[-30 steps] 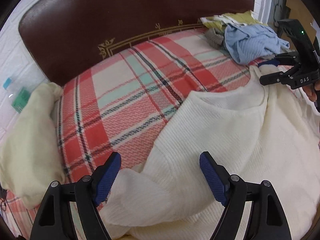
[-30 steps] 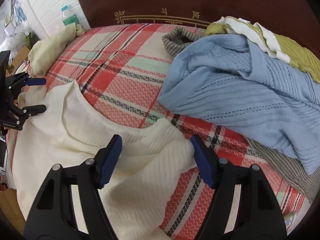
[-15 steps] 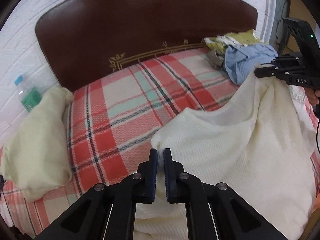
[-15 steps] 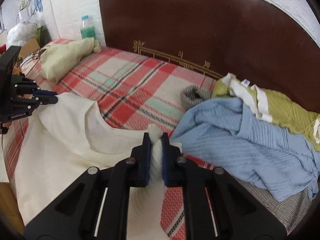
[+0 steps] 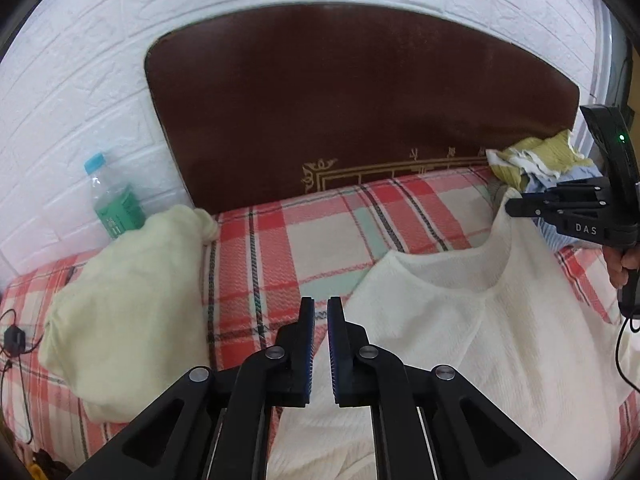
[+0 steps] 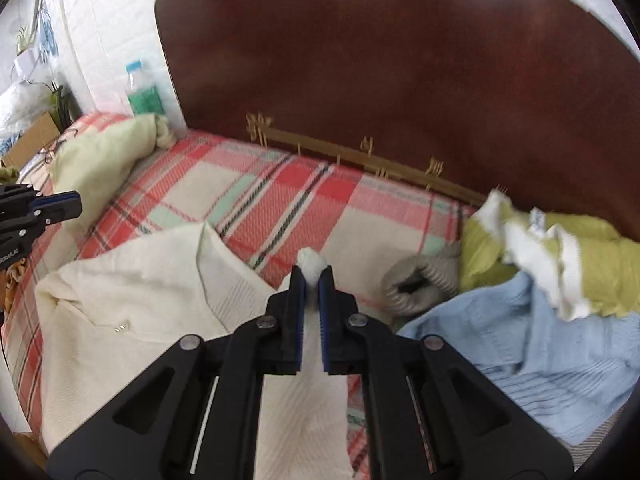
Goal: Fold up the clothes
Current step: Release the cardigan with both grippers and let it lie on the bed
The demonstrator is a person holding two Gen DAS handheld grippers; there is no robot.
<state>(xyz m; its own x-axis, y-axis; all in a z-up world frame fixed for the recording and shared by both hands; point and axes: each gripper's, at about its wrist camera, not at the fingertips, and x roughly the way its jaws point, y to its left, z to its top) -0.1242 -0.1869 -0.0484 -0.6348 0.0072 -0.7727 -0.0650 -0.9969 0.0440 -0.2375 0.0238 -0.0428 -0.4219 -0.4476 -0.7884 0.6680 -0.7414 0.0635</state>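
A cream knit sweater (image 5: 480, 340) lies front up on the plaid bed, collar toward the headboard. My left gripper (image 5: 320, 308) is shut with a narrow gap. The sweater's left shoulder edge runs in behind its right finger, and white cloth shows under it. In the right wrist view the sweater (image 6: 140, 300) spreads left, and my right gripper (image 6: 312, 276) is shut on its other shoulder. A tuft of cloth (image 6: 310, 260) pokes past the tips. The left wrist view shows the right gripper (image 5: 510, 206) holding that shoulder up, with a hand (image 5: 624, 264) on its handle.
A pale yellow garment (image 5: 120, 300) lies at the bed's left by a water bottle (image 5: 112, 200). On the right are a blue sweater (image 6: 540, 360), a yellow-green garment (image 6: 580, 260) and a grey striped one (image 6: 416, 284). The brown headboard (image 5: 360, 100) stands behind. Cables (image 5: 16, 340) trail at the left edge.
Both grippers were open over the sweater's shoulders, then shut on them. Since then they have risen, lifting the top of the sweater, and more of the headboard and wall shows.
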